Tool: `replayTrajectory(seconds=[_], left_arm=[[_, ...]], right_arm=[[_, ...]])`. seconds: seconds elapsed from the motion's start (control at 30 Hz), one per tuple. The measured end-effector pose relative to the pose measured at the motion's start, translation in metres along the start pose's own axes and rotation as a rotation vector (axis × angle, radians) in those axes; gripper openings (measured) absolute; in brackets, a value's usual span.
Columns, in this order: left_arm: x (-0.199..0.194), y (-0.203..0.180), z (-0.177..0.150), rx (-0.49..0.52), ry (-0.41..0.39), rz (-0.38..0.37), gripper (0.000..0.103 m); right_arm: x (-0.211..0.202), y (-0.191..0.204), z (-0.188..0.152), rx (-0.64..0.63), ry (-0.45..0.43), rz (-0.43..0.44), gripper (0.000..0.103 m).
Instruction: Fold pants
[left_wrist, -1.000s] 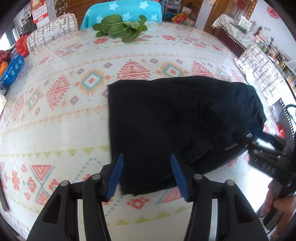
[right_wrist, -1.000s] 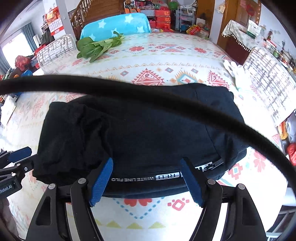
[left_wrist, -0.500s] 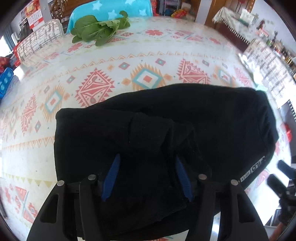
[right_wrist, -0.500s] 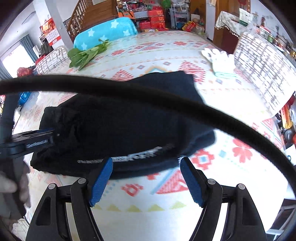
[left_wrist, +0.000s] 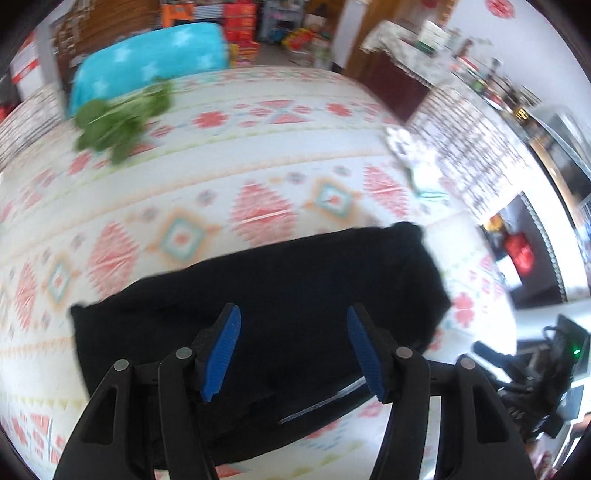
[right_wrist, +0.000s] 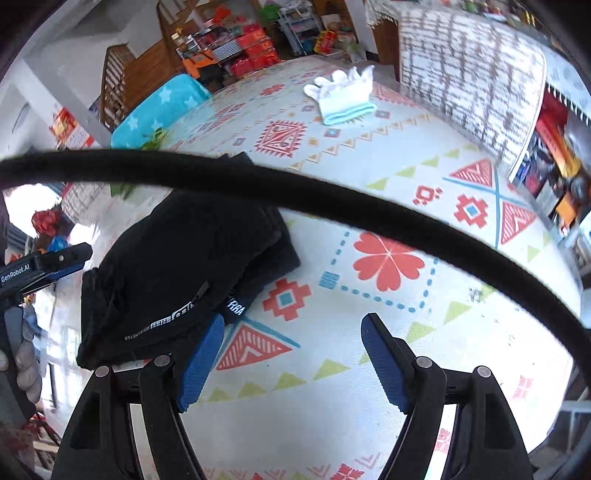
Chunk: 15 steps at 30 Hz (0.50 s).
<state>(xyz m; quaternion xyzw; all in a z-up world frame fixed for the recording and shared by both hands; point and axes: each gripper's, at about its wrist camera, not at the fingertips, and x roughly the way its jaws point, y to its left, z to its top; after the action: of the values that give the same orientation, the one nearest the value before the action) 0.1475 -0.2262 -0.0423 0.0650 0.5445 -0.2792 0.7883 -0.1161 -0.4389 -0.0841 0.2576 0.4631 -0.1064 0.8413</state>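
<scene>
The black pants (left_wrist: 266, 306) lie folded into a compact bundle on the patterned tablecloth (left_wrist: 258, 155). My left gripper (left_wrist: 293, 347) hovers open over the bundle's near edge, holding nothing. In the right wrist view the pants (right_wrist: 184, 266) lie at the left, with white lettering along the waistband. My right gripper (right_wrist: 293, 363) is open and empty over bare tablecloth just right of the bundle. The left gripper's tip (right_wrist: 48, 264) shows at the far left edge there.
Leafy greens (left_wrist: 118, 122) and a turquoise star-print chair back (left_wrist: 147, 62) are at the table's far side. White gloves (right_wrist: 343, 94) lie at the far right of the table. A black cable (right_wrist: 332, 199) crosses the right wrist view. A woven chair back (right_wrist: 469, 70) stands right.
Both grippers have pulled back and lifted off the pants. The right gripper has swung to the right, off the bundle and over bare tablecloth. The bundle stays folded.
</scene>
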Motion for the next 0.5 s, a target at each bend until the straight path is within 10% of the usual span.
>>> replayTrajectory(seconds=[0.5], left_arm=[[0.101,-0.105,0.081,0.265,0.139,-0.165,0.059]], right_arm=[[0.027,-0.011,0.018,0.074,0.005,0.236,0.083]])
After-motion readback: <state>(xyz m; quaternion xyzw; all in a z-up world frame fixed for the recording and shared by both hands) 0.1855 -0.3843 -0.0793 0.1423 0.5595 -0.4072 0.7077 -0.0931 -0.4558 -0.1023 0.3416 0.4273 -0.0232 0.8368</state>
